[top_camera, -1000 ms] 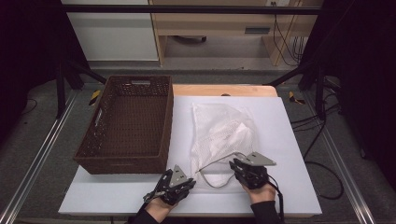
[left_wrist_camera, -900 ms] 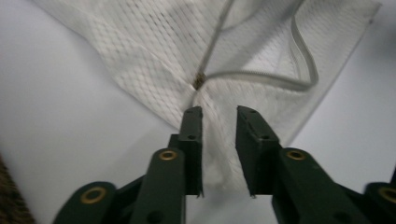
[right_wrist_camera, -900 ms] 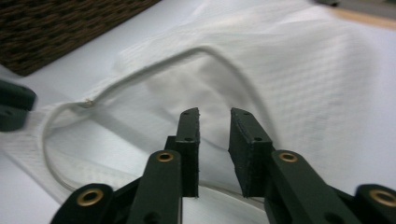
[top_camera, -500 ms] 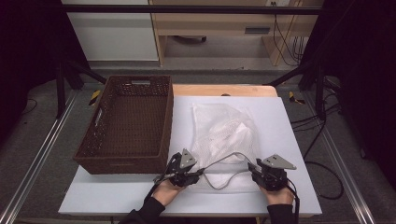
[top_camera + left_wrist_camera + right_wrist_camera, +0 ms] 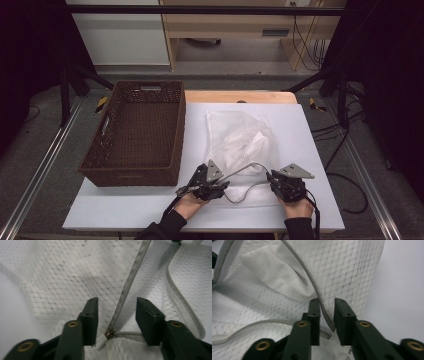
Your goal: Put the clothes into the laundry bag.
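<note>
Mesh bag (image 5: 75, 270) cut off at every edge of the left gripper view, contents blurred.

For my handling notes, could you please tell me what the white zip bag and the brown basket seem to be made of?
White zip bag: looks like thin, see-through mesh fabric, matte, with a diamond weave and a grey zipper tape. Brown basket: woven wicker or a plastic imitation, dark matte; open weave and cut-out handles show.

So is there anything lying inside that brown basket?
No, the high view shows the brown basket with a bare woven floor, while the white mesh bag lies beside it on the table.
</note>
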Tool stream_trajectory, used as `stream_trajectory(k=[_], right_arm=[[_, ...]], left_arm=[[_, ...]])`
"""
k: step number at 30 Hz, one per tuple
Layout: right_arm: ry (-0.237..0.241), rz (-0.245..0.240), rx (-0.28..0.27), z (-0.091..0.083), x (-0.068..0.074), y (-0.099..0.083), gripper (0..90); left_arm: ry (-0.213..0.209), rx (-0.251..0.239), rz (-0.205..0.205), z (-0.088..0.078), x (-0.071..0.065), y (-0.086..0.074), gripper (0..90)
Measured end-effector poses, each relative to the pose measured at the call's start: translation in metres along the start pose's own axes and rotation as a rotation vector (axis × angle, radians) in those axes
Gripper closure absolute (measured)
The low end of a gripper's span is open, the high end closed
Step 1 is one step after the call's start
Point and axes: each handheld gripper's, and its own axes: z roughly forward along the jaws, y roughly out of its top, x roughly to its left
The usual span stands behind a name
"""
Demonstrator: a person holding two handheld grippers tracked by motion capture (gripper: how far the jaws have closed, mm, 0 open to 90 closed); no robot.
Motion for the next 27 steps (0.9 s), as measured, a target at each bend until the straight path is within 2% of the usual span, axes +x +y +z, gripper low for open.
stream_trajectory(k=[1, 2, 4, 6, 7, 10, 12, 13, 15, 17, 19, 22, 24, 27], right_arm=[[0.003, -0.002, 0.0, 0.0, -0.001, 0.0, 83.3], [0.009, -0.001, 0.0, -0.001, -0.001, 0.001, 85.7], [0.019, 0.0, 0.001, -0.003, -0.002, 0.001, 88.1], [0.028, 0.001, -0.004, -0.007, -0.002, 0.001, 88.4], [0.032, 0.003, -0.005, -0.01, -0.003, 0.0, 88.4], [0.04, -0.01, -0.007, -0.019, -0.004, -0.002, 88.4], [0.083, -0.02, -0.009, -0.023, -0.002, -0.003, 88.4], [0.087, -0.035, -0.001, -0.024, 0.001, -0.004, 88.4], [0.077, -0.077, 0.038, -0.021, 0.01, -0.005, 88.4], [0.072, -0.094, 0.077, -0.017, 0.017, -0.008, 88.4], [0.088, -0.096, 0.117, -0.013, 0.021, -0.013, 88.3], [0.092, -0.088, 0.145, -0.011, 0.02, -0.018, 88.2], [0.098, -0.072, 0.154, -0.01, 0.019, -0.019, 87.2], [0.116, -0.059, 0.145, -0.011, 0.017, -0.02, 78.0]], left_arm=[[0.011, 0.013, 0.0, 0.003, 0.0, 0.001, 65.3], [0.014, 0.016, -0.003, 0.005, 0.001, 0.001, 74.1], [0.038, 0.021, -0.003, 0.004, 0.002, 0.0, 86.3], [0.053, 0.031, 0.003, -0.003, 0.005, 0.0, 87.8], [0.076, 0.037, 0.017, -0.009, 0.006, 0.0, 88.0], [0.092, 0.029, 0.032, -0.031, 0.012, -0.006, 88.0], [0.068, 0.033, 0.038, -0.041, 0.013, -0.011, 88.0], [0.074, 0.038, 0.05, -0.045, 0.011, -0.014, 88.0], [0.045, 0.05, 0.05, -0.047, 0.009, -0.021, 87.7], [0.01, 0.056, 0.062, -0.048, 0.006, -0.029, 87.1], [0.016, 0.066, 0.064, -0.045, 0.004, -0.036, 85.7], [0.01, 0.062, 0.044, -0.041, 0.005, -0.04, 81.7], [0.023, 0.055, 0.03, -0.04, 0.006, -0.04, 76.4], [0.049, 0.026, -0.005, -0.051, 0.011, -0.038, 63.2]])
